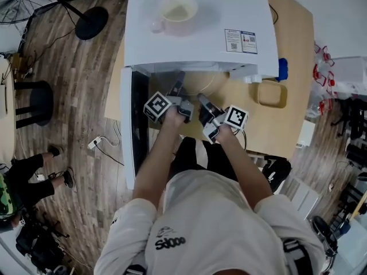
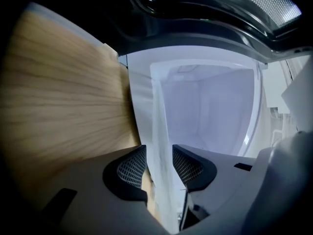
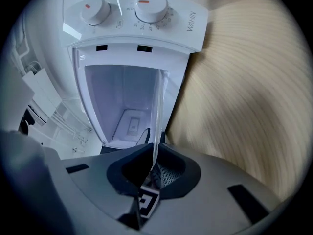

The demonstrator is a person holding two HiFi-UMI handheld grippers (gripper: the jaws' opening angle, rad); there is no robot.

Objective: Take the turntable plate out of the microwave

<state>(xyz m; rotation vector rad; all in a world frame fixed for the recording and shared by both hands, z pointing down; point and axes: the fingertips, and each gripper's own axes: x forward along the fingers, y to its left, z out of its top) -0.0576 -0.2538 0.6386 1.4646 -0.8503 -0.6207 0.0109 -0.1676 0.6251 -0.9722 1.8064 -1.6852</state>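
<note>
The glass turntable plate (image 1: 202, 83) sits at the open mouth of the microwave (image 1: 195, 33), partly out over the table (image 1: 269, 128). At its 5 o'clock the right gripper (image 3: 155, 153) is clamped on the rim. At 7 o'clock the left gripper (image 2: 159, 153) straddles the rim, jaws apart. The door (image 1: 133, 125) stands open at 9 o'clock. A mug (image 1: 176, 11) stands on top of the microwave at 12 o'clock; what it holds cannot be made out.
</note>
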